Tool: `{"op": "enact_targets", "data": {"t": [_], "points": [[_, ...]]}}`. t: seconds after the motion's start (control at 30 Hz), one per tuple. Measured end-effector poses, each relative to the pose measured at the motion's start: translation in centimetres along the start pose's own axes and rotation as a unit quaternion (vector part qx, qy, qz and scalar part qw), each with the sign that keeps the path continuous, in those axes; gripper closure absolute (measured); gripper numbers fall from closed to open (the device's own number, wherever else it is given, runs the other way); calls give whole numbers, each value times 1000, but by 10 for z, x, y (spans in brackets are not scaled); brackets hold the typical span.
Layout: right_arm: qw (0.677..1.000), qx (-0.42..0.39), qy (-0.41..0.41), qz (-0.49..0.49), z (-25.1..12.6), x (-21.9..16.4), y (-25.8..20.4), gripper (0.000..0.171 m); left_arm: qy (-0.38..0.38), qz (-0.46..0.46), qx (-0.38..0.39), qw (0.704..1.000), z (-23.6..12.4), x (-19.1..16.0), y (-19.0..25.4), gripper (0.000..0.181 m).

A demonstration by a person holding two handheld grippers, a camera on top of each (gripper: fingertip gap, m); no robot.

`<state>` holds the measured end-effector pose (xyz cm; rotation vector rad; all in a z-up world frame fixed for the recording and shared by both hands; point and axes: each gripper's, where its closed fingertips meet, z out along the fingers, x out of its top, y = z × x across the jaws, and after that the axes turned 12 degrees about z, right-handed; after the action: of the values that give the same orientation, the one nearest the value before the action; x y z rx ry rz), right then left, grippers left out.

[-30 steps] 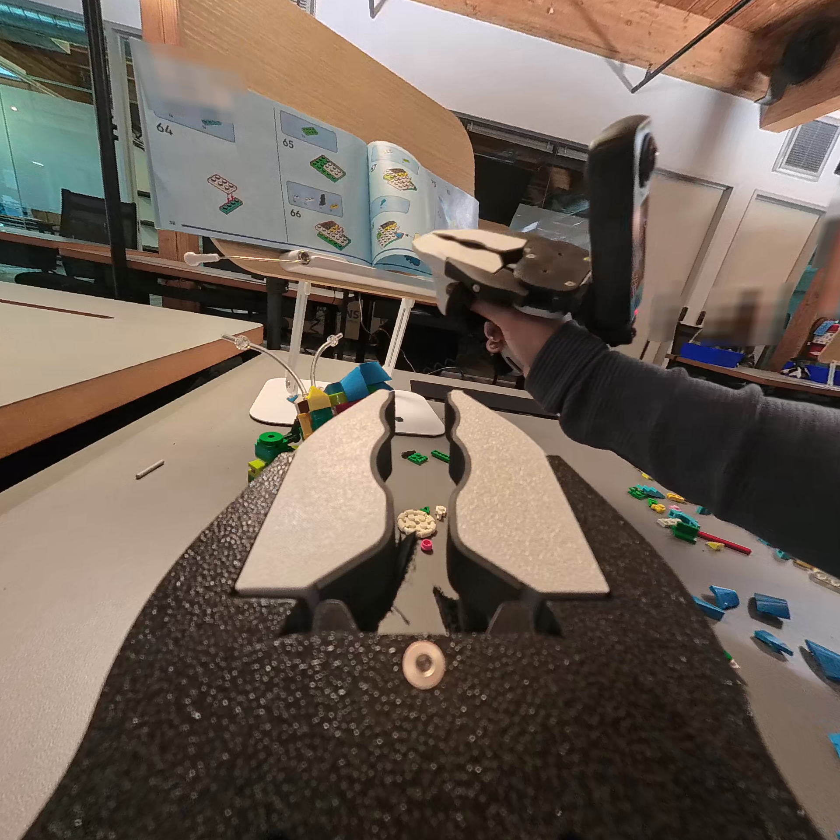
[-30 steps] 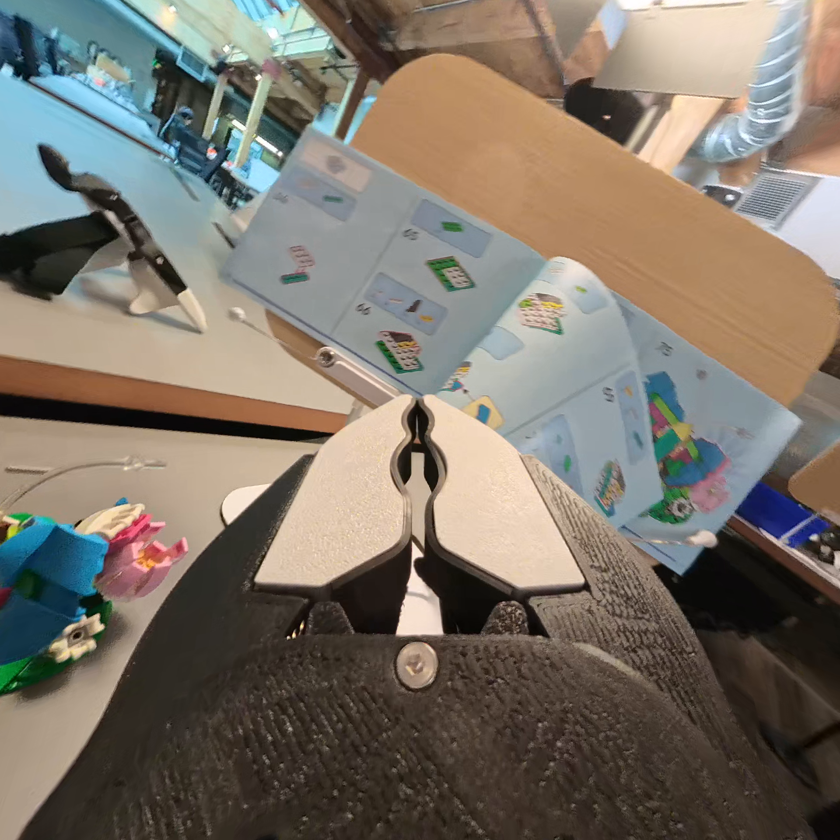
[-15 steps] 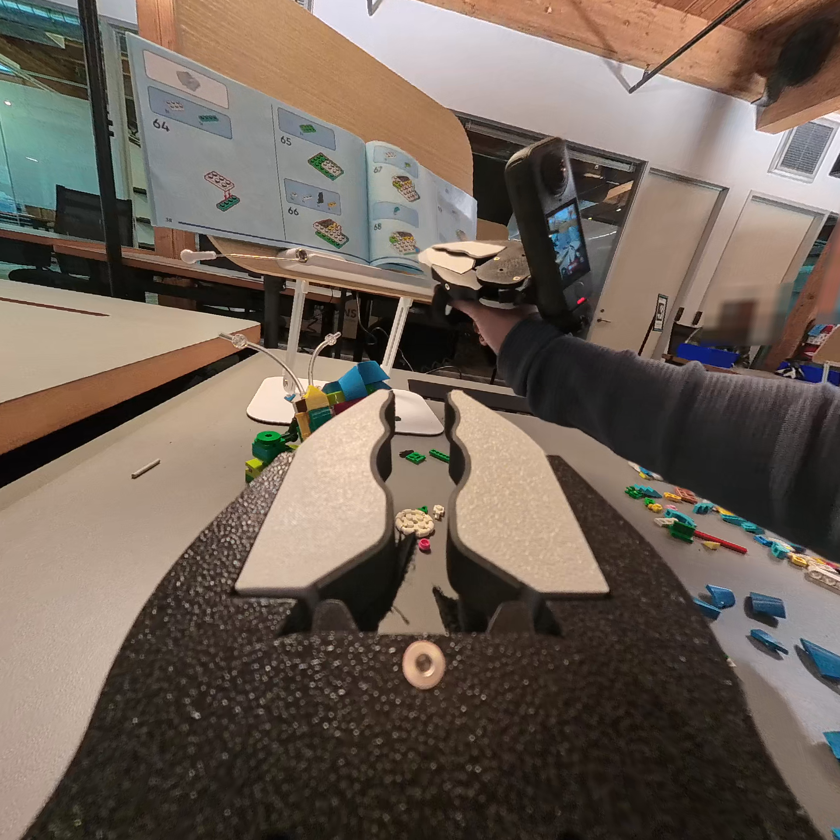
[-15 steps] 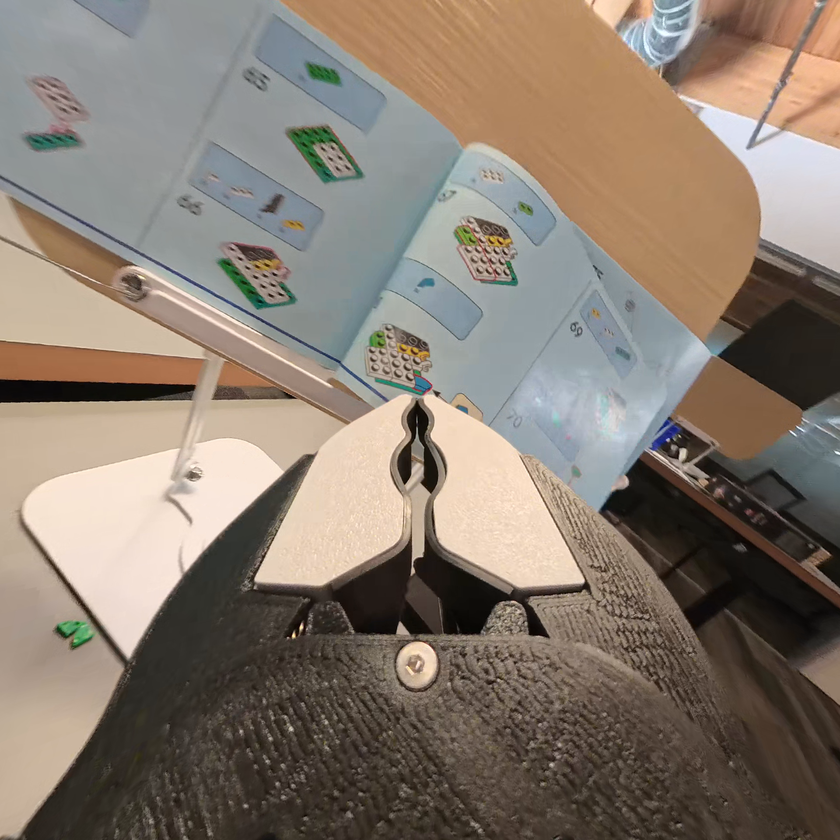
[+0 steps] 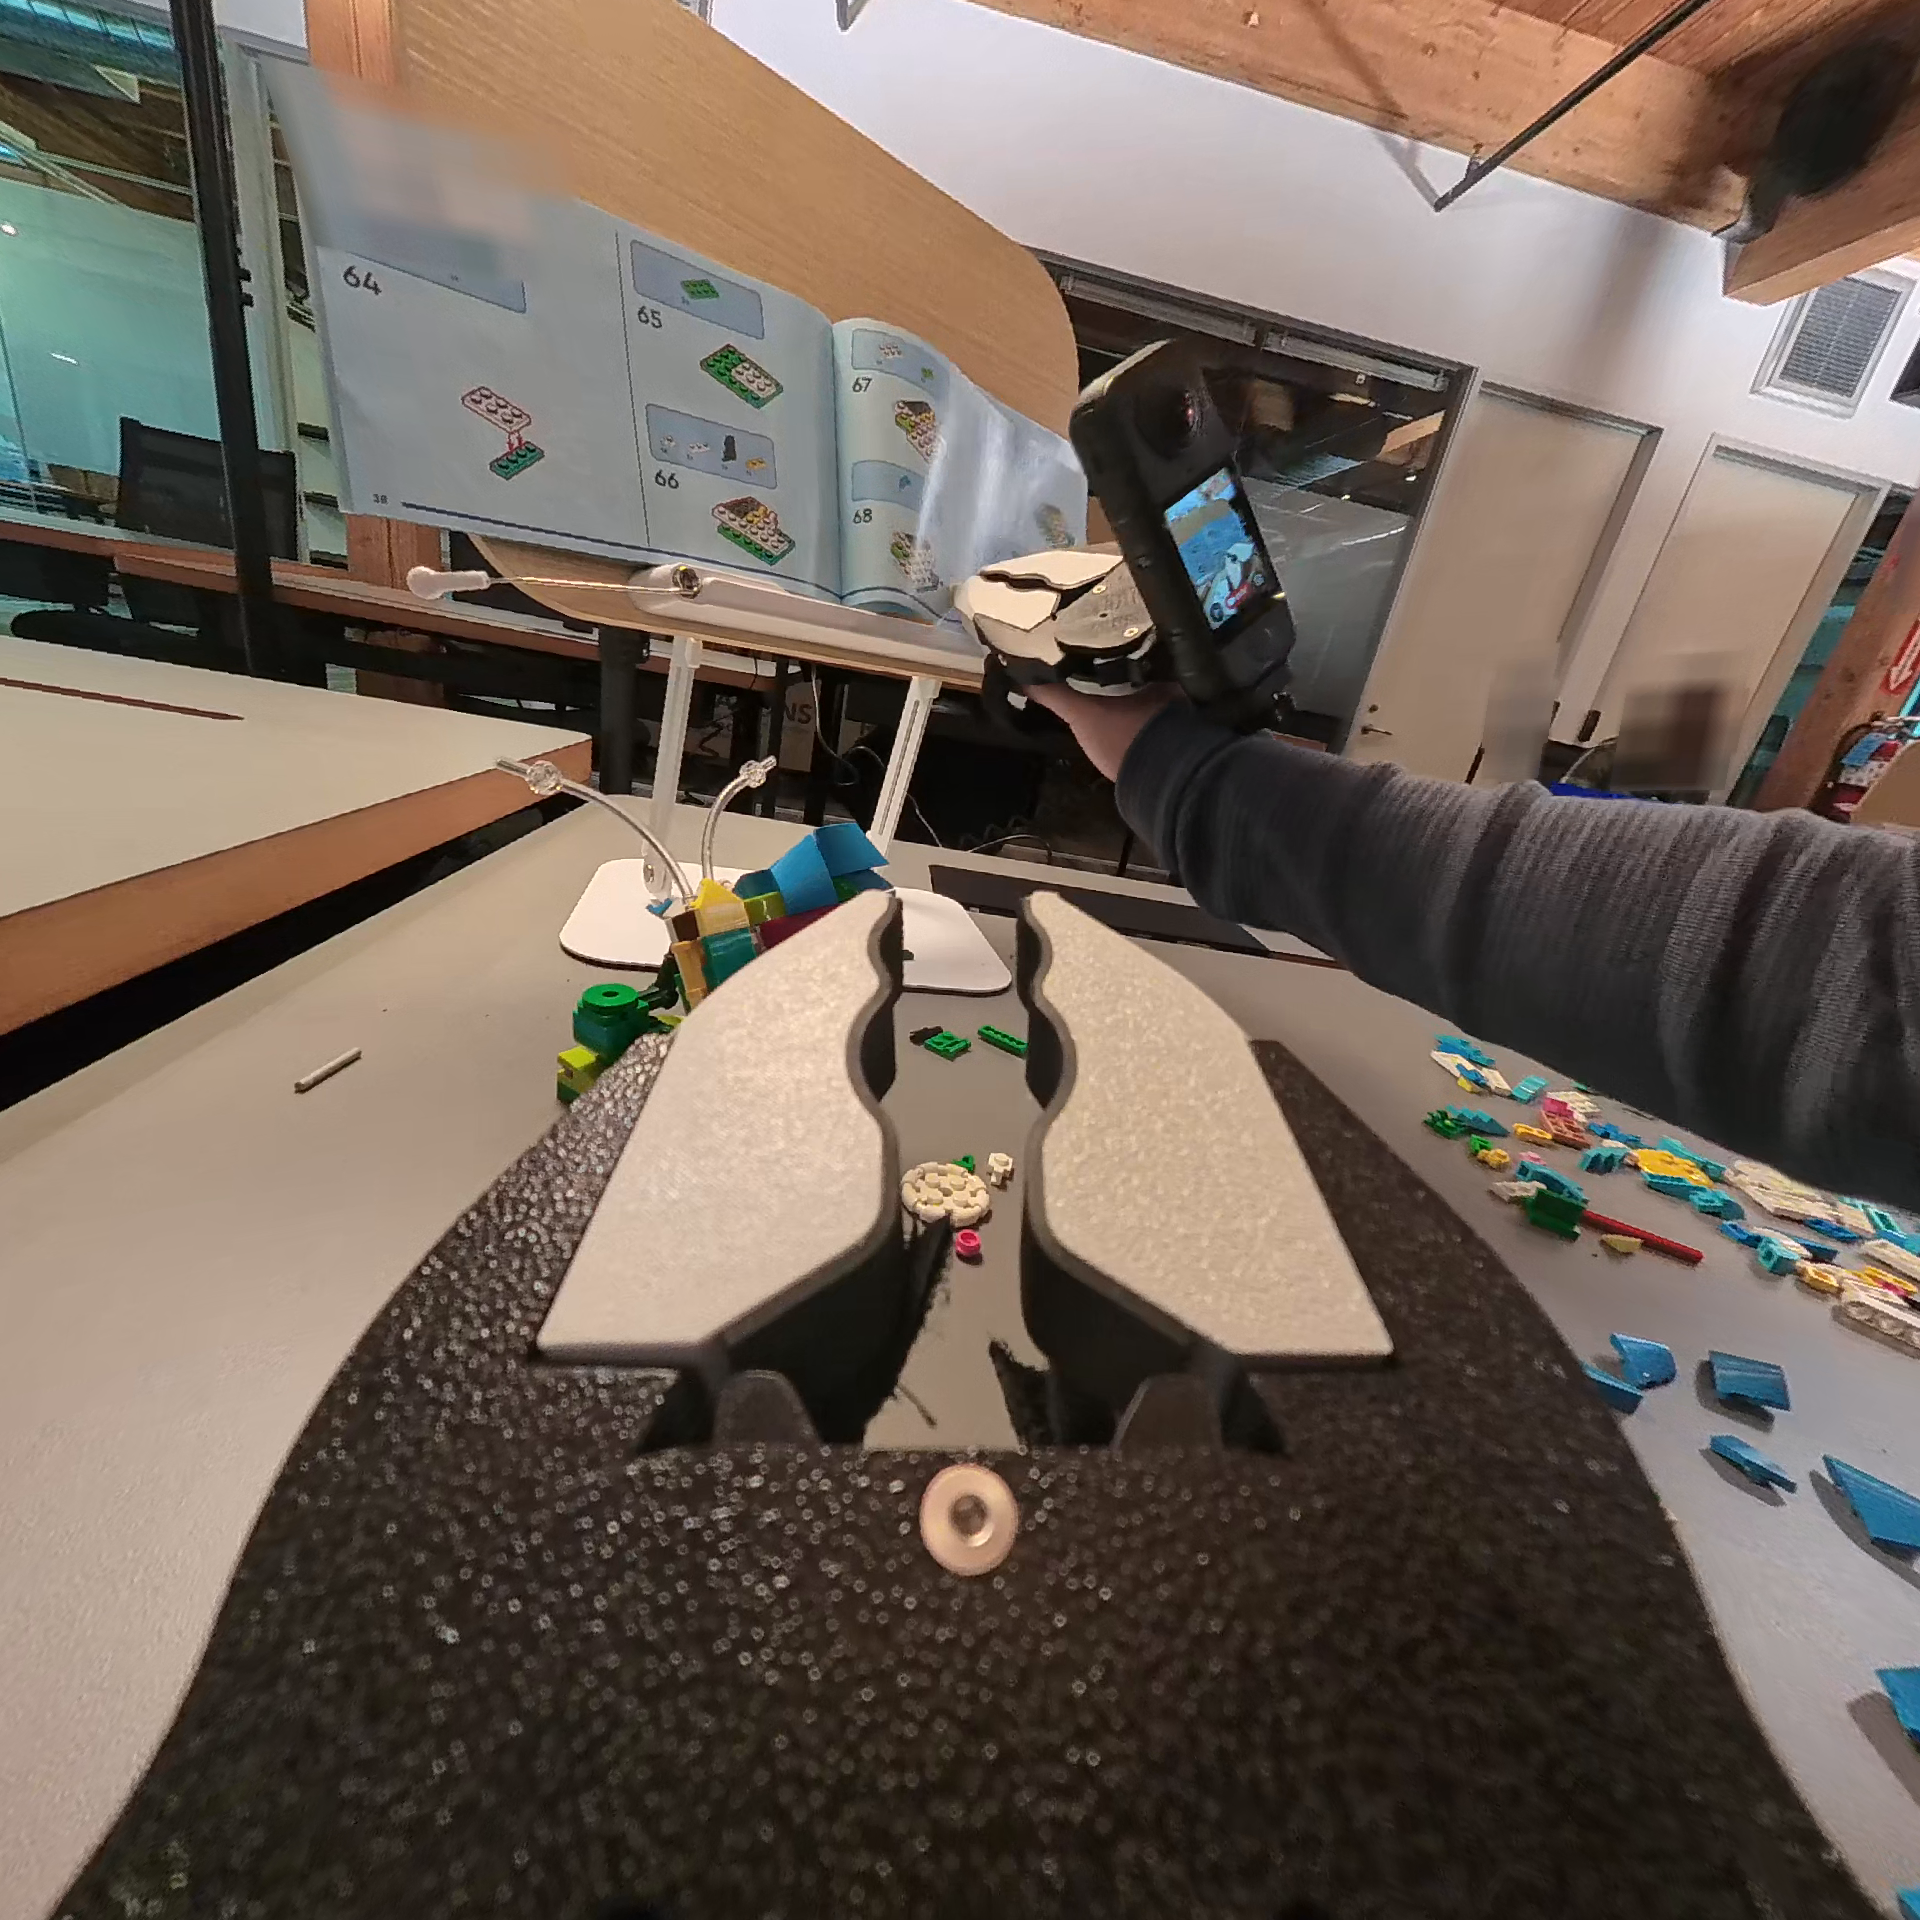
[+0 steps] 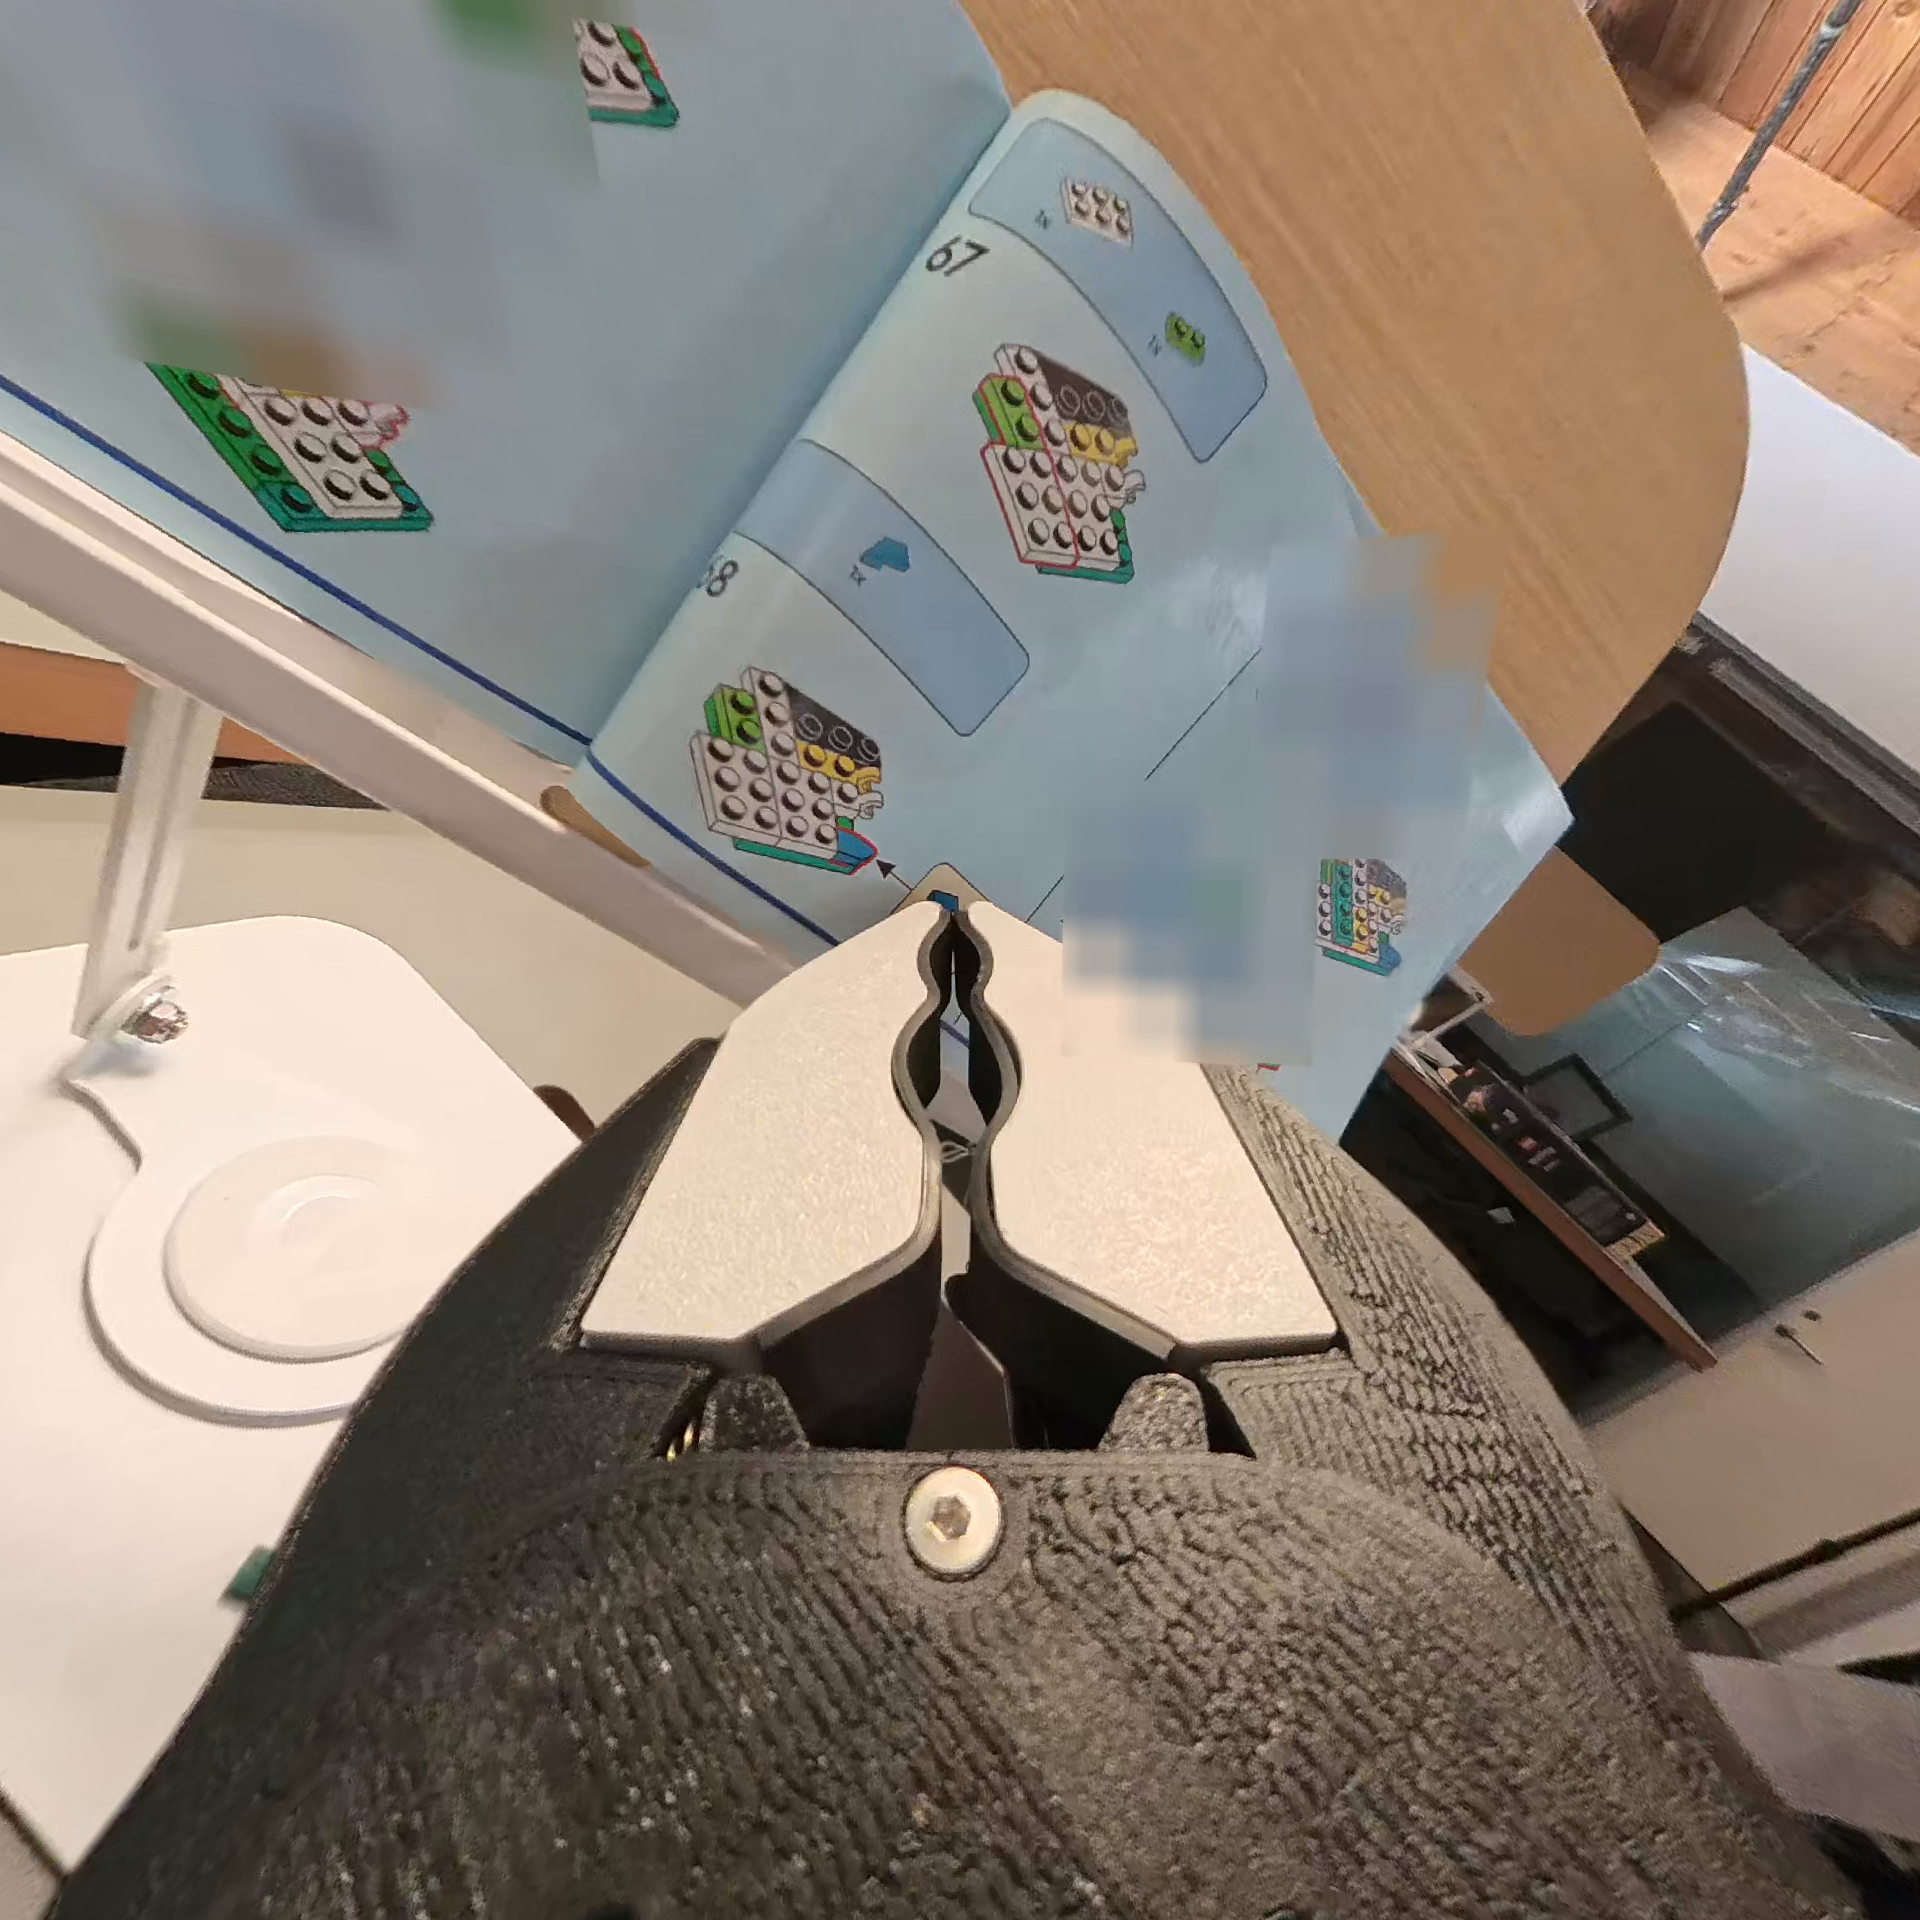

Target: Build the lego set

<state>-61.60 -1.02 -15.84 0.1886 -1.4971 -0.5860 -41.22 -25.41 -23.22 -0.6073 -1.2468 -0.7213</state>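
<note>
Closer now, my right claw [image 6: 951, 914], pinched together and empty, reaches the lower edge of the pale-blue instruction booklet [image 6: 831, 499]. Left claw [image 5: 956, 925] gapes over the grey bench [image 5: 208, 1195]; loose bricks [image 5: 943, 1190] lie between.

Grey table [image 5: 208, 1195]; small grey rod [image 5: 327, 1069] lies on it, left. Second table [image 5: 156, 790] beyond. Wooden ceiling beams [image 5: 1455, 94]; two pale doors [image 5: 1538, 582] behind.

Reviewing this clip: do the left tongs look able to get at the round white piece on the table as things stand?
Probably yes. The left tongs stand open, and the round white piece lies on the bare table in the gap between them, with only a tiny pink stud beside it.
</note>
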Motion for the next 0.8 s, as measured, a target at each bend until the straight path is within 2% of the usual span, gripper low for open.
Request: {"op": "enact_targets", "data": {"t": [0.2, 0.47, 0.8], "points": [[999, -16, 2, -51, 6, -3, 3, 171, 0, 0, -1, 1000, 0, 0, 0, 161], [981, -43, 50, -183, -10, -5, -10, 171, 0, 0, -1, 1000, 0, 0, 0, 161], [979, -27, 79, -189, -24, 5, -21, 171, -1, -1, -2, 1000, 0, 0, 0, 161]]}}
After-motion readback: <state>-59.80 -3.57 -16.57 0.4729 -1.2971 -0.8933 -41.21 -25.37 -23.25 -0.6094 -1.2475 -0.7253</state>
